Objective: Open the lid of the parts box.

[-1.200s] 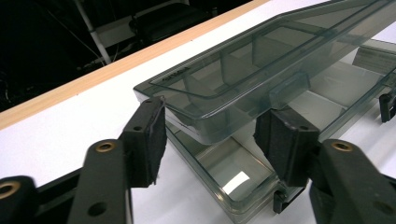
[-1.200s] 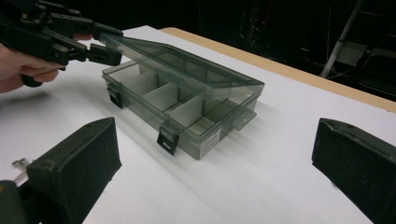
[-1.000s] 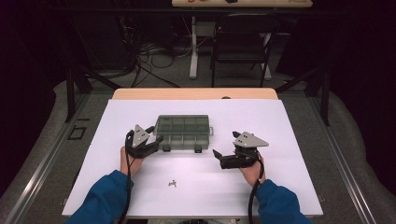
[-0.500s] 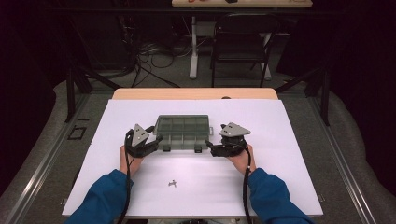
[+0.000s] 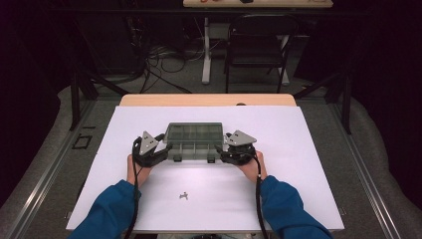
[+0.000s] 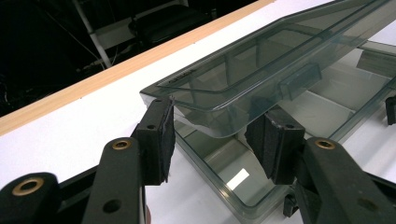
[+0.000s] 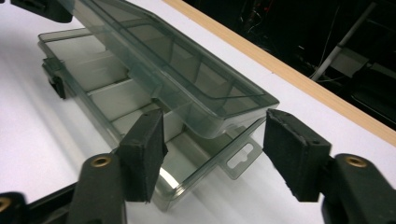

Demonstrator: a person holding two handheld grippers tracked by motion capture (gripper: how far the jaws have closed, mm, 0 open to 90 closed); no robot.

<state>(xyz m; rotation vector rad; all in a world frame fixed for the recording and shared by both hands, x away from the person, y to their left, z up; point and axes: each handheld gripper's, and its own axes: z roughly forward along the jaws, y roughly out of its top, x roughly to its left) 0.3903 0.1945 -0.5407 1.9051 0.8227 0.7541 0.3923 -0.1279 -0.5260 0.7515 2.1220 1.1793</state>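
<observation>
Nearest the person, at about 6 o'clock on the white worktop [image 5: 298, 149], a small metal part [image 5: 184, 196] lies alone between the two blue sleeves [image 5: 107, 214]. Beyond it, near the middle of the sheet, sits the compartment box [image 5: 193, 149], a shallow case of smoky grey see-through plastic, long side facing the person. Its lid [image 6: 261, 60] is lifted partway, tilted up over the tray, and low dividers split the tray into pale-floored cells that look bare where they can be seen. Two dark latches [image 5: 211, 160] sit on the front wall, and a flat tab with a hanging slot [image 7: 240, 161] sticks out from one short end. The left gripper [image 5: 160, 149] is at the box's 9 o'clock end; in the left gripper view its jaws stand apart astride that corner, the right pad [image 6: 275, 144] against the lid's raised edge, the left pad [image 6: 159, 137] just clear of the plastic. The right gripper [image 5: 225, 149] is at the 3 o'clock end; its jaws have just been closing yet stand apart, the box's end and tab between them, neither pad pressing on it. Farther off, at 12 o'clock, a wooden edge [image 5: 209, 99] shows past the sheet, then a dark chair [image 5: 259, 45] and cables on the floor.
</observation>
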